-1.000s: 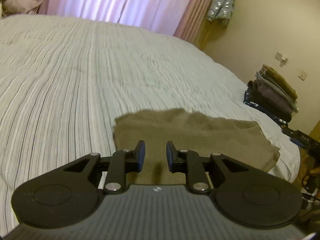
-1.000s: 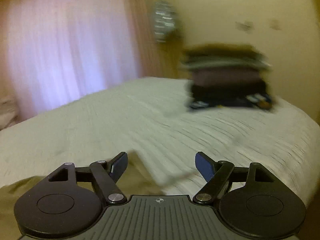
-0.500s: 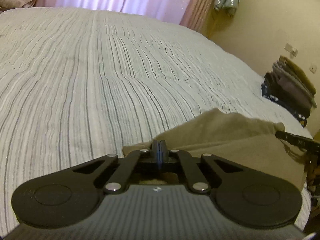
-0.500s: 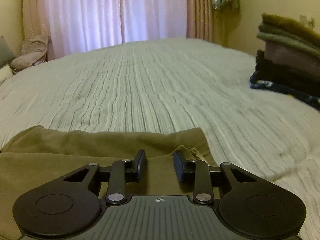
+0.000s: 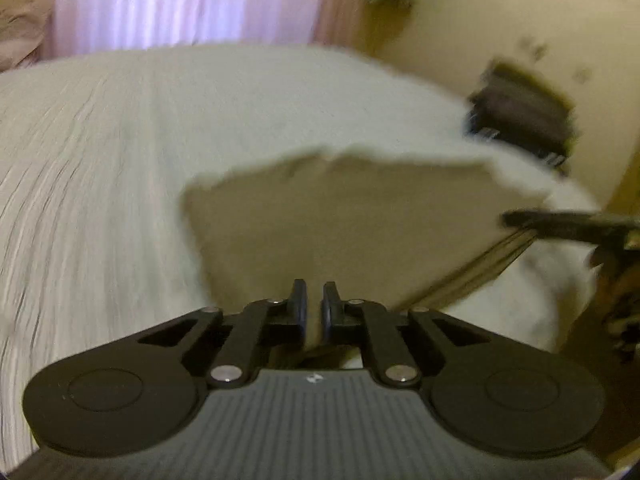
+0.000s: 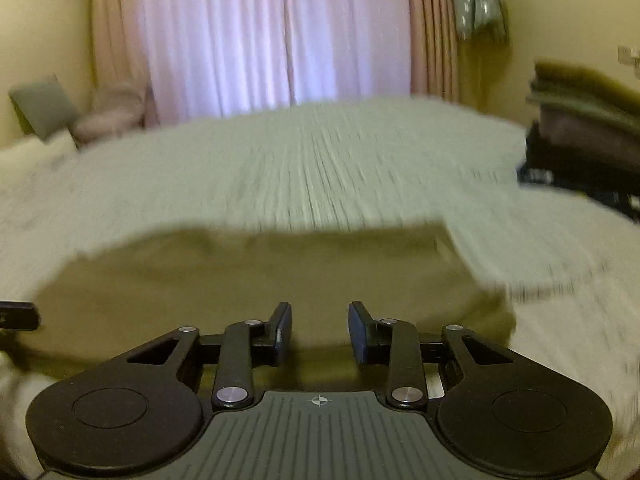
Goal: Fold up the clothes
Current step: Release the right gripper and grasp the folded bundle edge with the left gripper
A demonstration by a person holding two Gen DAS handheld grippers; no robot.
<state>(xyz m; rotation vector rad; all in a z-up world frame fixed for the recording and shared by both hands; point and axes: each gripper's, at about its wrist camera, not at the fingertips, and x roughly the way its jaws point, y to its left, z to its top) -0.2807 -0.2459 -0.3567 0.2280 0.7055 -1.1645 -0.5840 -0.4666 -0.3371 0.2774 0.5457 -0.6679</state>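
Olive garment [image 5: 344,220] lies on striped bed cover [image 5: 100,168], partly folded, near edge. Left gripper [image 5: 315,302] nearly closed, pinching cloth edge. Right gripper [image 6: 319,328] half closed, grip unclear. Folded pile [image 6: 584,136] beside; this fold seems unfinished.

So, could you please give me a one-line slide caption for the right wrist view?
Right hand-held gripper poised over an olive-brown garment on the striped bedspread, folded stack at right.

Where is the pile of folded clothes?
The pile of folded clothes sits at the bed's far right edge in both wrist views, by the yellow wall, beyond the olive garment.
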